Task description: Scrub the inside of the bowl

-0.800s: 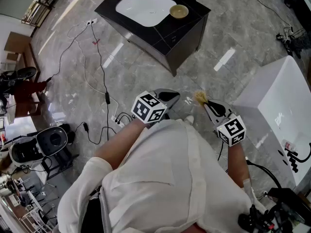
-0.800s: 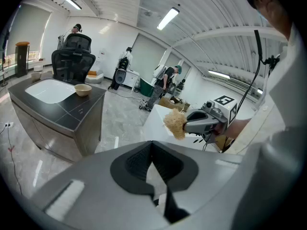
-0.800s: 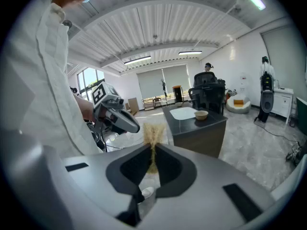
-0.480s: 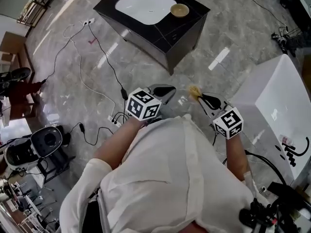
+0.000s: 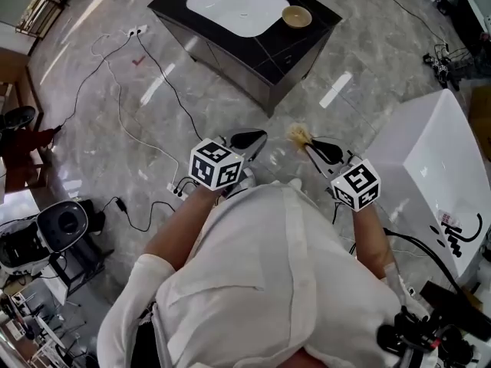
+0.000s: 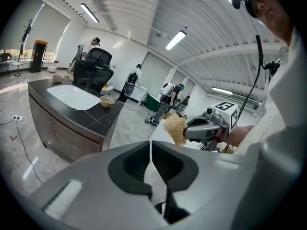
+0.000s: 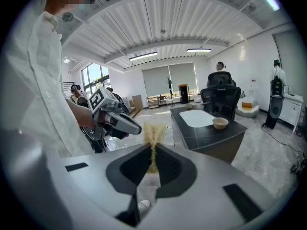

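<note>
A tan bowl (image 5: 296, 16) stands on a black counter (image 5: 295, 46) beside its white sink basin (image 5: 238, 4), far ahead across the floor. The bowl (image 7: 220, 123) also shows small in the right gripper view, and the bowl (image 6: 107, 101) in the left gripper view. My right gripper (image 5: 311, 146) is shut on a straw-coloured scrubber (image 5: 298, 134), whose fibres (image 7: 153, 133) stick out past the jaws. My left gripper (image 5: 252, 139) is shut with nothing in it, held level beside the right one. Both are at waist height, well short of the counter.
A white cabinet (image 5: 437, 159) stands close on the right. Cables (image 5: 126, 133) and a power strip (image 5: 138, 31) lie on the marble floor to the left, near a round appliance (image 5: 63, 222). A black office chair (image 7: 221, 96) and people stand beyond the counter.
The floor and cables have slid past as the person steps toward the counter. Both grippers sit slightly higher in the head view, with their holds unchanged.
</note>
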